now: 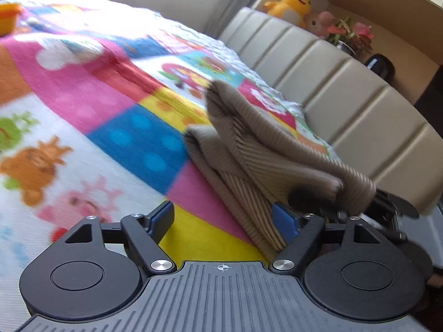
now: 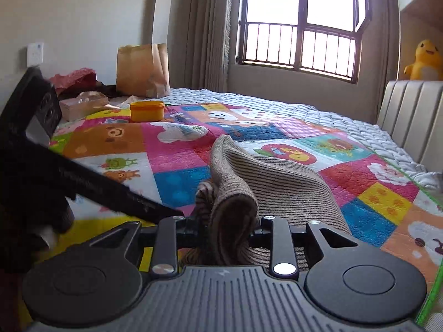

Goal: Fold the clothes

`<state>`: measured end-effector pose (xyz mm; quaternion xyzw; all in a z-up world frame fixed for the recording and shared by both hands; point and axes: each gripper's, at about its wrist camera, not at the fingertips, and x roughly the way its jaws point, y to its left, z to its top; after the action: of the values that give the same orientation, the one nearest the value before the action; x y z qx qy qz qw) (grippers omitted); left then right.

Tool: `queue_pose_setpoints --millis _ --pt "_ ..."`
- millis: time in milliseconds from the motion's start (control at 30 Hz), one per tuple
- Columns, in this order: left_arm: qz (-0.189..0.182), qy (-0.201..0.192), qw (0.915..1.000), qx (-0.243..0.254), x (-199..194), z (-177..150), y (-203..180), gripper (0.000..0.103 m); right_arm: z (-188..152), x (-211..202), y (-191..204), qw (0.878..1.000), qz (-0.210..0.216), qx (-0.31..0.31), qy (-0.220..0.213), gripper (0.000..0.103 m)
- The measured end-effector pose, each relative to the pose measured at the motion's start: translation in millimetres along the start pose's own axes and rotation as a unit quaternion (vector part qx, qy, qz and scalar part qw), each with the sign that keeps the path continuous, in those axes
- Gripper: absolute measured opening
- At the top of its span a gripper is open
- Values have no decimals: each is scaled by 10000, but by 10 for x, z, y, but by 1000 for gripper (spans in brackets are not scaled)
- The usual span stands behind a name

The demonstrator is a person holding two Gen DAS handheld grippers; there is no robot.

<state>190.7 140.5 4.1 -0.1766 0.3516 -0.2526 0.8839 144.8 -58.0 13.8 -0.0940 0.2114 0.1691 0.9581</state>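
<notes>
My right gripper is pinched tight on a bunched fold of the knit, lifting it off the quilt. My left gripper gapes wide, holding nothing, the knit's folded edge brushing its right finger above the quilt.

Bare quilt lies open ahead; only the orange tub and paper bag stand far back.

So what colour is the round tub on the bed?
Orange tub, clearest in the right wrist view.
</notes>
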Motion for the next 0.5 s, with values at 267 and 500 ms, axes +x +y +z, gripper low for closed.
queue_pose_setpoints --millis 267,500 --pt "-988 -741 9904 624 -178 481 -531 83 -208 -41 306 9962 -311 -818 -37 46" --pt "-849 -24 9939 709 460 477 -569 81 -67 -296 49 9992 -3 -393 -124 82"
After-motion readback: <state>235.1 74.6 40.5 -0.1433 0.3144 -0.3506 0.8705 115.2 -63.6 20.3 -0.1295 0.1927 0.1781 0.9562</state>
